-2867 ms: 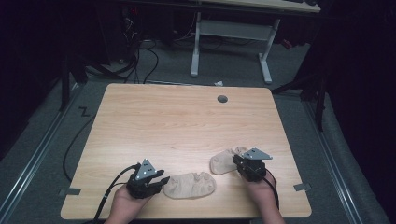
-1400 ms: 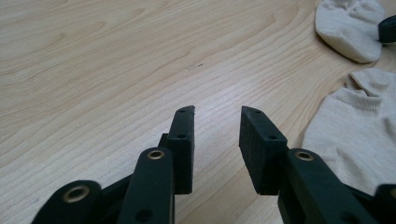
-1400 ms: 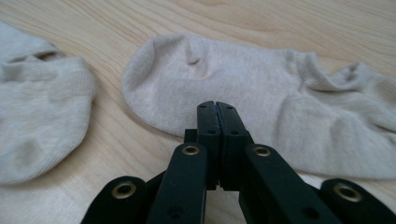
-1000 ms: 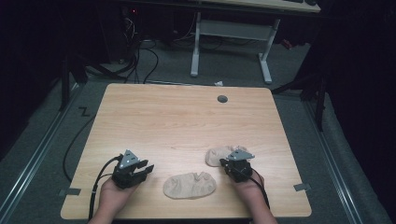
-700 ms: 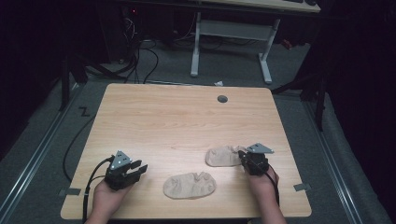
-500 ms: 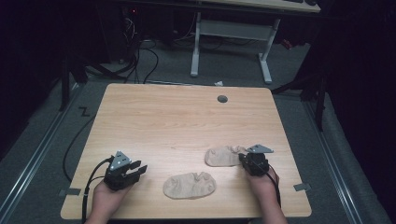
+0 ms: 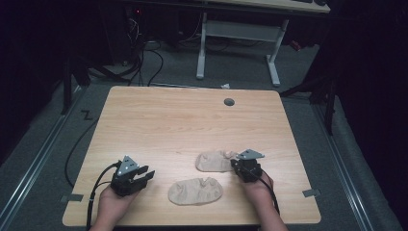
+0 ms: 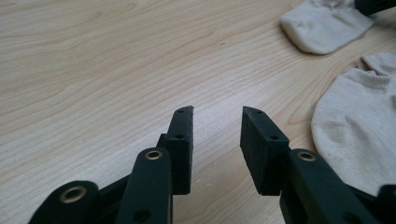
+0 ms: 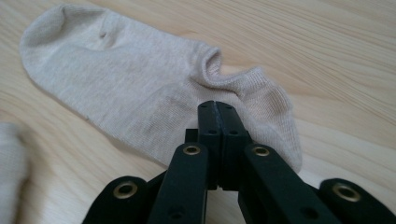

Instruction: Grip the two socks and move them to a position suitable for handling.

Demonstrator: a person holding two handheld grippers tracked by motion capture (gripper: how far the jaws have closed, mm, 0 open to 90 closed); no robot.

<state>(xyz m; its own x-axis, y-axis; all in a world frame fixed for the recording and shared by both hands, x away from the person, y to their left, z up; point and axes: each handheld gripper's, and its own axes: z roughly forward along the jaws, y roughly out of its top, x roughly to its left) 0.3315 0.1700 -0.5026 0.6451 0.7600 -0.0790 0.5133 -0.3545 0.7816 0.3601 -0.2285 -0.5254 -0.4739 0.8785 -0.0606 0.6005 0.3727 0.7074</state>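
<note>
Fingers of the right gripper [image 9: 215, 109] pinch a seemingly unlabelled beige sock [image 9: 140, 79].

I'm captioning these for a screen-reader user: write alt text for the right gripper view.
The right gripper, jaws shut together, rests over the heel end of a beige ankle sock lying flat on a light wooden table.
</note>
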